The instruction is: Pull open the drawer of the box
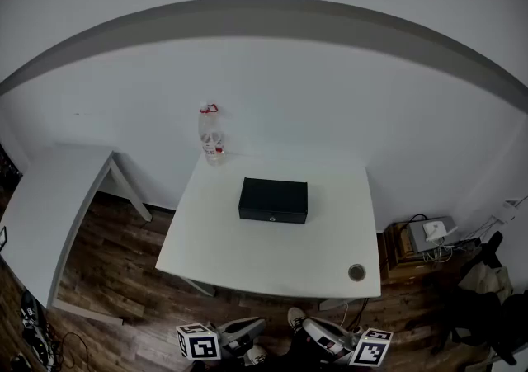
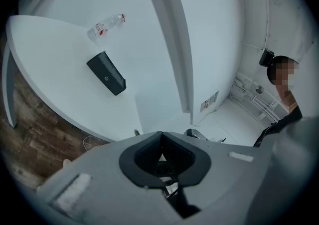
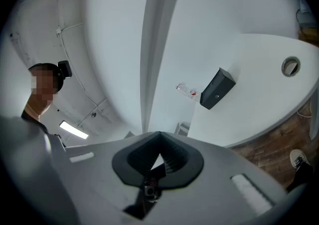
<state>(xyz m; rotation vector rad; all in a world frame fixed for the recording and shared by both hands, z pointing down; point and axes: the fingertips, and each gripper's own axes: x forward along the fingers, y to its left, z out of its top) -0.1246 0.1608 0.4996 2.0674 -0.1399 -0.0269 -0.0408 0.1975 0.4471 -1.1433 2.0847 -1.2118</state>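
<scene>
Head view: the box [image 1: 273, 200] sat centrally on the table [image 1: 247, 267], its drawer apparently shut and its small pull [image 1: 273, 217] facing the person. The left gripper [image 1: 241, 334] and right gripper [image 1: 320, 337] hung well short of it.

Left gripper view: jaws together, empty.

Right gripper view: likewise.

The step called for opening one claw before reaching the pull, then drawing level and straight.

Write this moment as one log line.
box: drawer shut | left gripper: shut, empty | right gripper: shut, empty

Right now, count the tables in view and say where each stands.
2. One white table stands in the middle, bearing the black box; the second table stands apart to its left, by the wall. Others may be hidden.
</scene>
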